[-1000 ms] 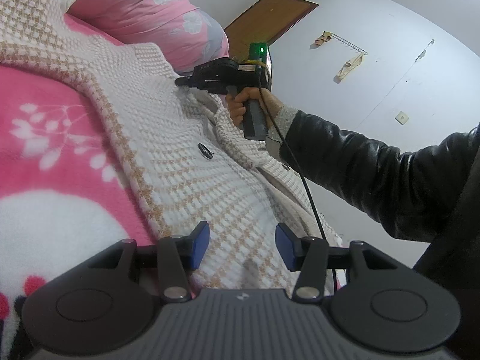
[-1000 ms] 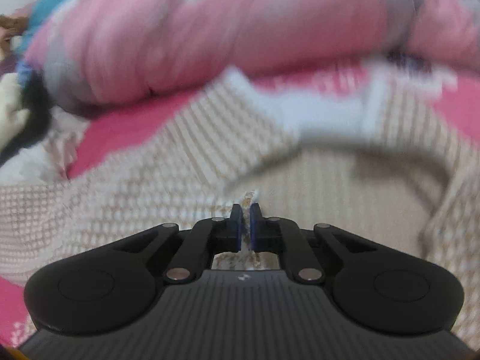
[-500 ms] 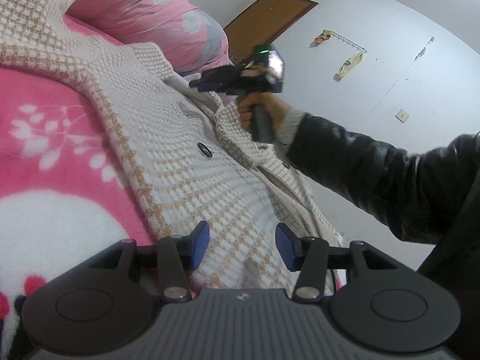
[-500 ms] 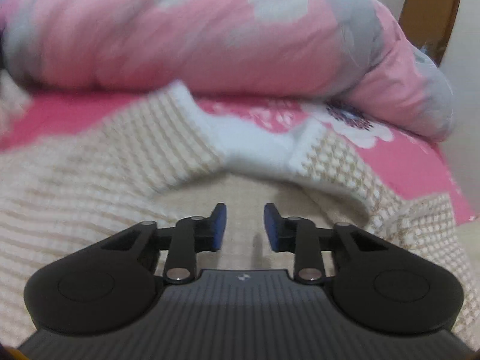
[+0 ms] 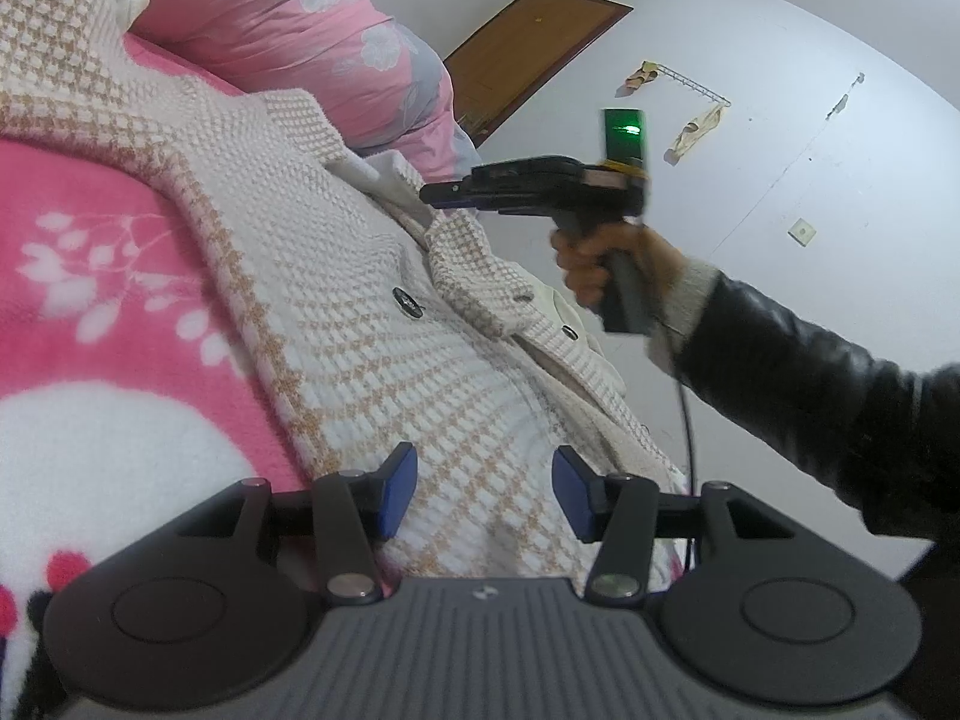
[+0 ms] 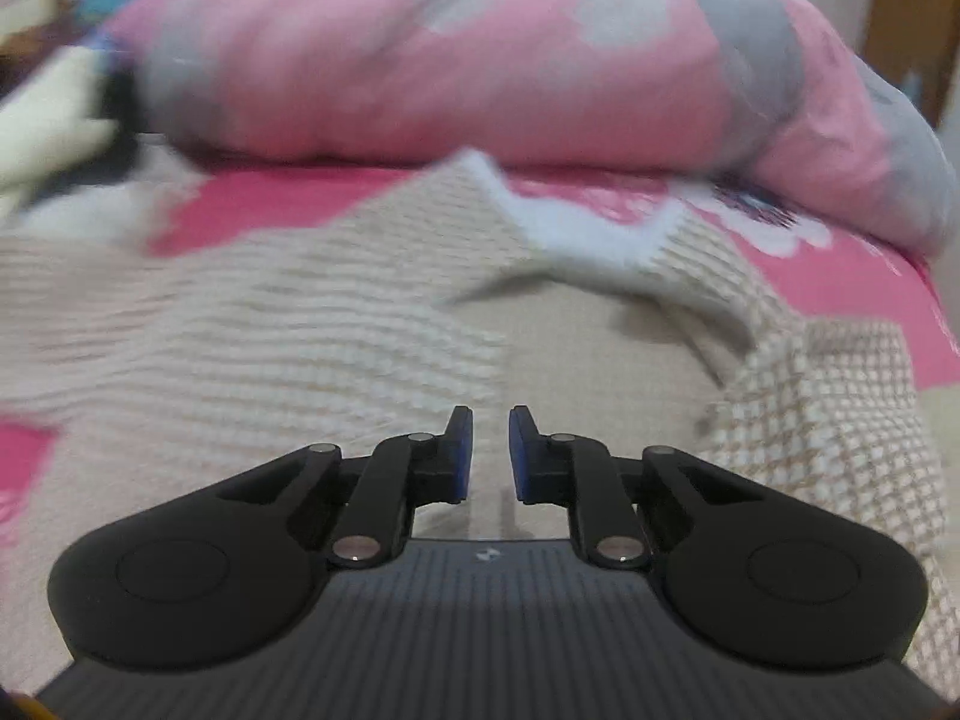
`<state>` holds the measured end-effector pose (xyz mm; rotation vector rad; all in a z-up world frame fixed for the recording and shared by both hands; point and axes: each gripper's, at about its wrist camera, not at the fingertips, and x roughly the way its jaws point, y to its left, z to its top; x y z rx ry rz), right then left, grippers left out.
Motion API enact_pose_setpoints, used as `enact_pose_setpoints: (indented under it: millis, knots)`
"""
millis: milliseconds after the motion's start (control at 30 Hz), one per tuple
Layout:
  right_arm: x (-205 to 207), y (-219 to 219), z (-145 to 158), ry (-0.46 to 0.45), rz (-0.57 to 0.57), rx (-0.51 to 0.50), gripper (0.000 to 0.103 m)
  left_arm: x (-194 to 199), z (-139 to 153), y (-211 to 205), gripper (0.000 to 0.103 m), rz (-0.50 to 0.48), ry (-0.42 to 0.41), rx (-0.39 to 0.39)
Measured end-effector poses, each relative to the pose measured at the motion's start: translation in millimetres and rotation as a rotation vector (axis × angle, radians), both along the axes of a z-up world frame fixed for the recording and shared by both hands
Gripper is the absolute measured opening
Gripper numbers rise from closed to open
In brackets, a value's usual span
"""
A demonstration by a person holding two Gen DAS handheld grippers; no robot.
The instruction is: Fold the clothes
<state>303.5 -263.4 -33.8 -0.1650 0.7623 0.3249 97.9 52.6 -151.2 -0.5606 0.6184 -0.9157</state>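
Even, soft indoor light, no glare, fisheye bending at edges, left wrist view sharp, right wrist view motion-blurred.

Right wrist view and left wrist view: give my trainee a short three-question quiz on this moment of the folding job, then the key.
1. True or false: the right gripper has cloth of the knit cardigan pinched between its pads.
2. Multiple choice: in the left wrist view, the left gripper is (A) shut on a button, (B) open with the cardigan's hem lying between its fingers, (C) holding the pink quilt.
3. Fill in: the cardigan is spread on a ____ blanket with white patterns.

Key:
1. False. A narrow gap shows between the pads with nothing in it; the jaws have just been closing.
2. B
3. pink
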Motion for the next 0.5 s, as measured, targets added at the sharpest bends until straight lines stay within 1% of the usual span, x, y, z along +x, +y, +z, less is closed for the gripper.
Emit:
enact_pose_setpoints:
  millis: [67, 100, 133, 200, 233, 300, 333, 367, 433, 500]
  knots:
    - [-16.7, 10.1, -3.4, 0.033, 0.090, 0.028, 0.012, -0.2, 0.4, -0.2, 0.052, 0.000, -0.002, 0.000]
    - [-18.5, 13.6, -14.6, 0.062, 0.106, 0.047, 0.012, -0.4, 0.7, -0.3, 0.052, 0.000, -0.003, 0.001]
    - [-15.8, 11.2, -25.9, 0.081, 0.082, 0.049, 0.010, -0.6, 1.1, 0.1, 0.052, 0.003, 0.003, -0.001]
    - [-6.3, -3.0, -49.9, 0.098, -0.048, -0.018, 0.010, -2.7, 6.4, 2.1, 0.052, 0.024, 0.026, 0.012]
    - [-6.0, -16.3, -52.8, 0.091, -0.135, -0.030, 0.011, -6.9, 10.8, 4.3, 0.053, 0.034, 0.017, 0.019]
    - [-12.4, -36.8, -43.7, 0.069, -0.216, 0.025, 0.007, -15.0, 20.0, 8.3, 0.055, 0.047, -0.006, 0.032]
    - [-15.5, -47.1, -39.1, 0.058, -0.257, 0.053, 0.007, -18.6, 24.7, 9.9, 0.055, 0.050, -0.019, 0.039]
    - [-19.7, -52.0, -33.7, 0.044, -0.268, 0.078, 0.007, -19.7, 30.2, 9.2, 0.055, 0.052, -0.029, 0.048]
    - [-32.8, -35.2, -20.1, 0.005, -0.146, 0.110, 0.007, -21.4, 41.2, 7.2, 0.055, 0.057, -0.048, 0.067]
    - [-42.4, -8.4, -21.0, 0.011, 0.013, 0.121, 0.007, -22.4, 50.7, -0.3, 0.055, 0.059, -0.069, 0.097]
